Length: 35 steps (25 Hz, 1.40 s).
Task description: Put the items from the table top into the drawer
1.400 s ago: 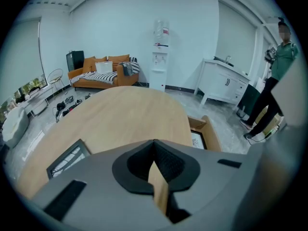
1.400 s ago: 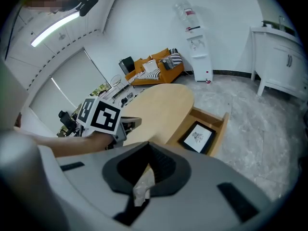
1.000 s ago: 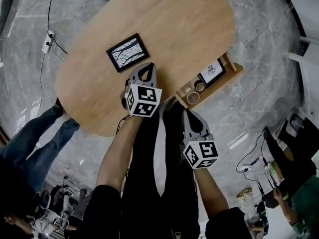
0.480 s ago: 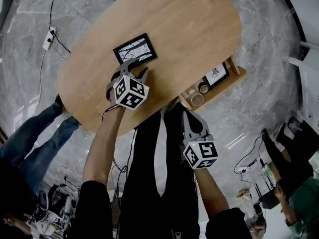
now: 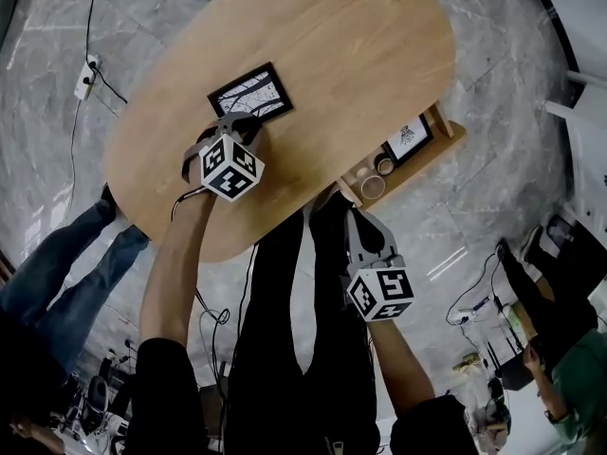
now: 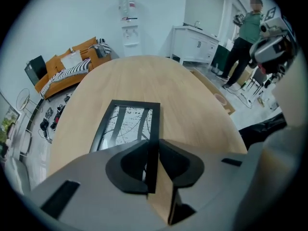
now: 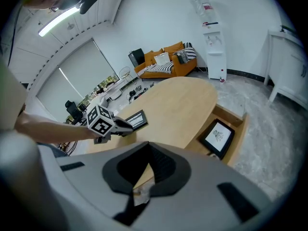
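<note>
At the far left, a power strip point(image 5: 85, 77) and its cable lie on the grey floor, and a bystander's legs in jeans point(image 5: 71, 268) stand just beside the table's near-left curve. The oval wooden table point(image 5: 360, 55) fills the middle of your head view.

The picture frame point(image 5: 249, 93), black-edged with a pale branch print, lies flat on the left half of the table top, well apart from the drawer. Your left gripper point(image 6: 154, 143) points steeply down at its near side. Its jaws have just been closing and now stand narrow, pinched on the frame's right-hand rim, which runs straight between the pads.

Your own dark-clothed body stands between your two arms, close against the table's near edge.

Your right gripper point(image 7: 149, 153) hangs off the table over the floor, near the drawer's near corner. Its jaws are drawn together with nothing between them.

The drawer point(image 5: 453, 138) stands pulled out from the table's right edge. A second framed picture point(image 5: 405, 138) lies in its far part, and two small round pots point(image 5: 372, 187) sit in its near part. Further right, a person in green point(image 5: 577, 377) stands among cables and gear on the floor.
</note>
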Each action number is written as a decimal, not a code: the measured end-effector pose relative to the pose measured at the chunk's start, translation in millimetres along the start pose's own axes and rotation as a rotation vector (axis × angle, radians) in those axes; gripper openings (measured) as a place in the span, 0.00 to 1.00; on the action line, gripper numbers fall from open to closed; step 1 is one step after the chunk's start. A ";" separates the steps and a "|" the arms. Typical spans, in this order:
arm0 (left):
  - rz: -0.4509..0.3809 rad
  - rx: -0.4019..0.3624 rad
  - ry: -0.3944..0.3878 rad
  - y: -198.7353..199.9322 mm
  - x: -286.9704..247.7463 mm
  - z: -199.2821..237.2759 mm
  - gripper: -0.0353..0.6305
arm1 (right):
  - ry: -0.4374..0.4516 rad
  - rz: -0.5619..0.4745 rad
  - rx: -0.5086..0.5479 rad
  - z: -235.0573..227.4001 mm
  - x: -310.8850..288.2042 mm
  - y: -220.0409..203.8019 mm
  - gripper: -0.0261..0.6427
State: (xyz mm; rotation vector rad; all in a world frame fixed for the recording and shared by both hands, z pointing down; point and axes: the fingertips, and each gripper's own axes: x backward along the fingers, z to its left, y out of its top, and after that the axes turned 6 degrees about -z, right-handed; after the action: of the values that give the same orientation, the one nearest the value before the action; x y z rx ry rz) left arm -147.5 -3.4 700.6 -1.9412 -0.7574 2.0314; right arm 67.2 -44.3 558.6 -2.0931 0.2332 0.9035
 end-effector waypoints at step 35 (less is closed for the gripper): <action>-0.312 0.156 -0.061 203.7 -42.1 -133.5 0.16 | -0.160 -0.118 -0.147 -80.9 61.3 -3.6 0.05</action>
State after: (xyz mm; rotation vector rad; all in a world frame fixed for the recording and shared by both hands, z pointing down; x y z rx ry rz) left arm 24.3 -168.2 634.1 -1.5728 -0.8297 1.9037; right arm 155.5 -94.2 552.0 -2.1303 -0.0421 1.0367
